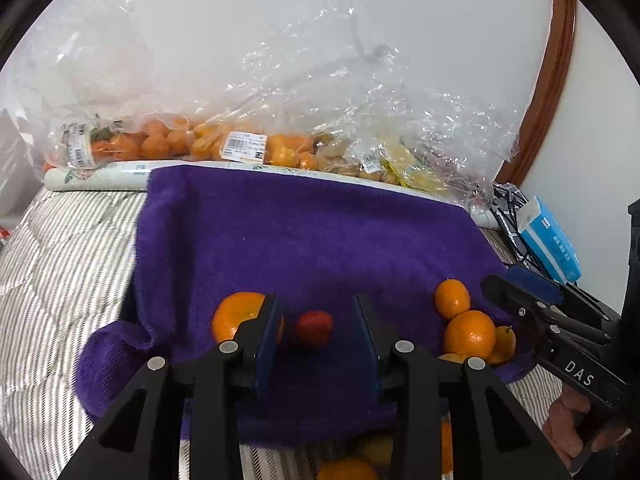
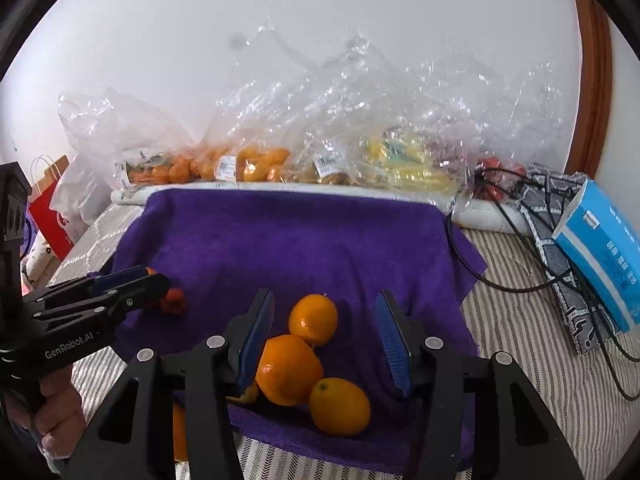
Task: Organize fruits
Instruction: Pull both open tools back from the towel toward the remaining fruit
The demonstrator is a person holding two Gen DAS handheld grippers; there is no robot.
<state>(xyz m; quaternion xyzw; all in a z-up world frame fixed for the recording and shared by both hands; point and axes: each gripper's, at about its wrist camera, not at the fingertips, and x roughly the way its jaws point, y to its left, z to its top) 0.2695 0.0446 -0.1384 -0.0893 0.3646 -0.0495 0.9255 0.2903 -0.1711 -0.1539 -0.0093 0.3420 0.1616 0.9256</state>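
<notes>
- The left gripper (image 1: 316, 340) has its fingers (image 1: 267, 340) spread wide, holding nothing; a small red fruit (image 1: 314, 328) lies on the purple towel (image 1: 312, 240) between them, touching neither.
- A large orange (image 1: 236, 316) sits just beside the left finger, partly hidden behind it.
- The right gripper (image 2: 326, 340) is also wide open and empty, its fingers (image 2: 394, 340) flanking a cluster of oranges (image 2: 290, 368): one ahead, one against the left finger, one nearest the camera.
- The towel lies on a striped bed cover (image 2: 520, 340).
- Behind the towel, clear bags of fruit (image 1: 248, 146) line the wall.
- A blue box (image 2: 604, 256) rests at the right, beside black cables (image 2: 520, 286).
</notes>
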